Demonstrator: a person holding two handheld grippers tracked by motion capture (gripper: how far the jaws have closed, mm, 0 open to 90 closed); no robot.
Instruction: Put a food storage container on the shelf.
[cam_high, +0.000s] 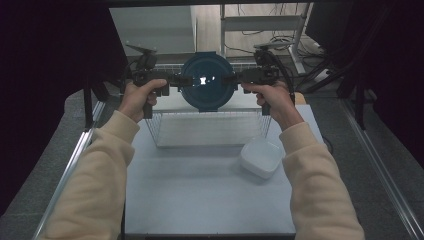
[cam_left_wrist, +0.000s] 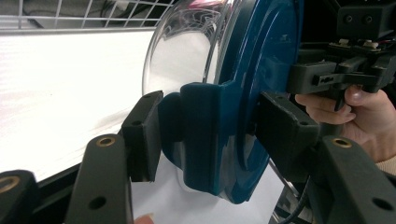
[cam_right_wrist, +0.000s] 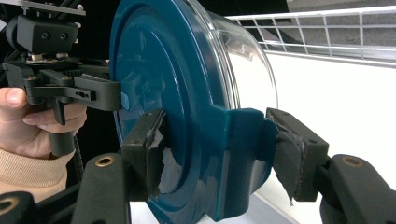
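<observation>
Both grippers, left gripper (cam_high: 176, 80) and right gripper (cam_high: 235, 78), clamp opposite clips of the blue-lidded container (cam_high: 208, 82) above the wire basket (cam_high: 165, 131).

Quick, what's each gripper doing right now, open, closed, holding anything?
Left gripper: closed on a side tab of the blue-lidded container.
Right gripper: closed on the opposite tab of that same container.

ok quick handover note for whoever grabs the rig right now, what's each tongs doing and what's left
Left tongs: shut on the lid tab of the blue-lidded container.
Right tongs: shut on the opposite tab.
The container is held in the air on edge, lid toward the person, above the wire basket. A white dish sits on the table by the basket.
Done: container lifted by both tabs.
Left: probably setting it down or unclipping the lid; it remains on.
</observation>
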